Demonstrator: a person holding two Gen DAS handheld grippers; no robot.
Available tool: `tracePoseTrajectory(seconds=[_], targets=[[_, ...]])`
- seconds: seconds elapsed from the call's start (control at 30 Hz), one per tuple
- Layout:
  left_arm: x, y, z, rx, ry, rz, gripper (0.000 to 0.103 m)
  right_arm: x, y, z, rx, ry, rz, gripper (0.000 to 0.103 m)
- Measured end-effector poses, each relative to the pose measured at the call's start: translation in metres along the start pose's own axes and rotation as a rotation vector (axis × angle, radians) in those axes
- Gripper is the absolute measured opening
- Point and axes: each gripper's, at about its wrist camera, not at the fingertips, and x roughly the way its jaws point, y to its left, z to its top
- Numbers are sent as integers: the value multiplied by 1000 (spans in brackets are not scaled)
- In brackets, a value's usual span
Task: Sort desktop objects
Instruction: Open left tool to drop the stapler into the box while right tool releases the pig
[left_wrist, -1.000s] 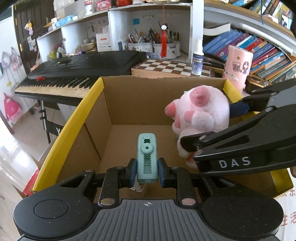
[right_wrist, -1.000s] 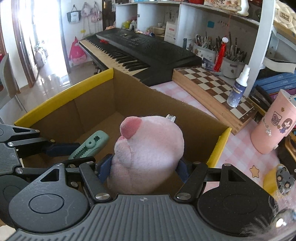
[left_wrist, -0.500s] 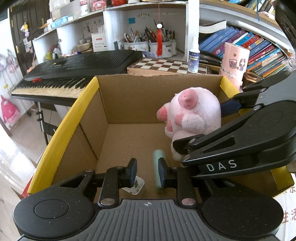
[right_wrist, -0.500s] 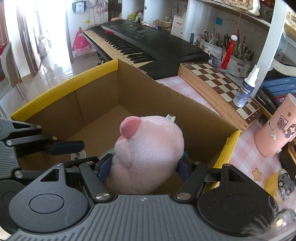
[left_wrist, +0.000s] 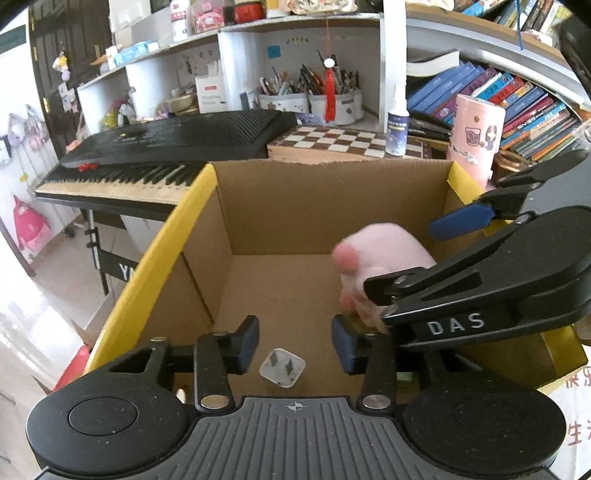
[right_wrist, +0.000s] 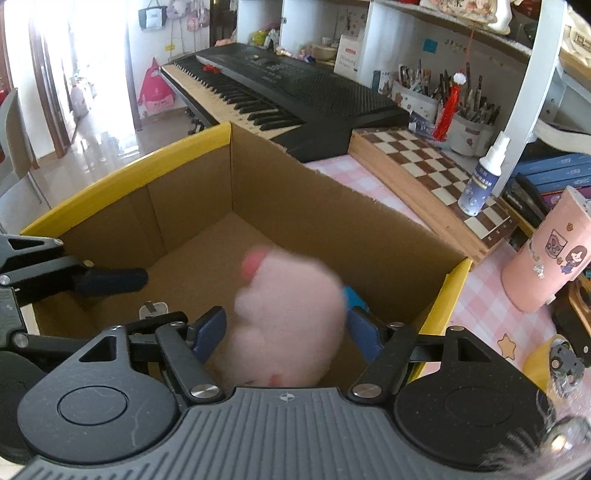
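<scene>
A cardboard box with yellow-edged flaps (left_wrist: 177, 229) (right_wrist: 122, 177) stands open below both grippers. A pink plush toy (left_wrist: 384, 251) (right_wrist: 291, 317) is blurred inside the box, between and below the fingers of my right gripper (right_wrist: 284, 332), which is open. My left gripper (left_wrist: 295, 343) is open and empty above the box floor. A white plug adapter (left_wrist: 282, 367) (right_wrist: 151, 308) lies on the box floor under it. The right gripper also shows in the left wrist view (left_wrist: 458, 266). The green clip is out of sight.
A black keyboard (left_wrist: 166, 147) stands behind the box on the left. A chessboard (left_wrist: 343, 142), a spray bottle (left_wrist: 397, 127), a pink tumbler (left_wrist: 474, 136), pen cups and shelves of books are behind it on a pink checked cloth (right_wrist: 476, 295).
My left gripper opened and dropped the green clip into the box. My right gripper then opened and the pink plush is falling into the box.
</scene>
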Motion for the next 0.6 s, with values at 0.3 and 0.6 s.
tracePoseTrajectory(seconds=[0.3,0.6], targets=[[-24,3,1,23,-72,-3,64,-29,5,-5,33,-98,-53,75],[-56,5,0,53,-163,-3,72,-76,8,-12,141,-219,-105,75]])
